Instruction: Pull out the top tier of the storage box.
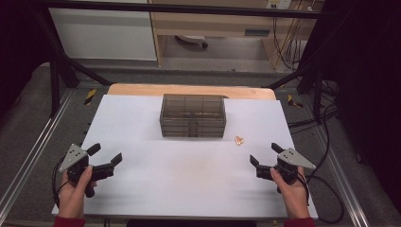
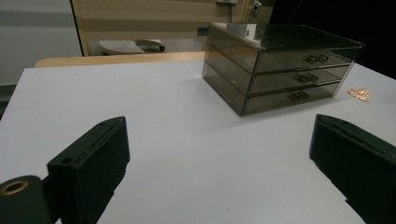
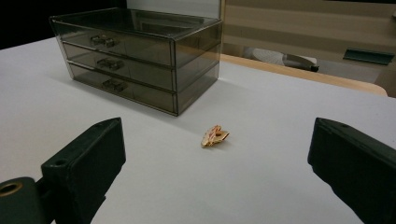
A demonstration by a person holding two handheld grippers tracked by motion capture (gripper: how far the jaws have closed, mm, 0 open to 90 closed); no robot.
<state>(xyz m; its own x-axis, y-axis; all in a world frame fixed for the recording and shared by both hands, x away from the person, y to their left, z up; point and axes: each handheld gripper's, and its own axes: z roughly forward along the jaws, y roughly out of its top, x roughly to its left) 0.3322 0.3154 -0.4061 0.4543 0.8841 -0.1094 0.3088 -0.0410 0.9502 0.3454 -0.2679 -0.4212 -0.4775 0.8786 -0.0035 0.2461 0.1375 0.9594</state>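
High view: left tool [image 1: 105, 154] at the surface's [image 1: 189, 184] near-left edge, held by the left hand [image 1: 75, 187], jaws spread wide, nothing between them. Right tool [image 1: 265, 154] at the near-right edge, held by the right hand [image 1: 291, 187], jaws also spread wide and empty. Drawer box [image 1: 192, 116] sits mid-surface toward the far side, well apart from both tools, all drawers shut. Small orange scrap [image 1: 239, 140] lies on the surface just right of the box's front corner, ahead and left of the right tool, near it but apart. Both tools point in toward the box.

Left gripper view: left tool [image 2: 219, 158] jaws far apart at the two lower corners, only bare surface [image 2: 140, 102] between them. Box [image 2: 280, 65] ahead and right of centre, three drawers with handles facing, not touched. Scrap [image 2: 359, 94] far right, beyond the box, well apart from this tool.

Right gripper view: right tool [image 3: 217, 163] jaws wide apart, gripping nothing, pads off everything. Scrap [image 3: 215, 136] lies on the surface [image 3: 280, 121] straight ahead between the lines of the two jaws, just past their tips, not touching either. Box [image 3: 140, 51] farther off, upper left, drawer fronts turned toward the left. Scrap looks crumpled, orange-tan; what it is cannot be told.
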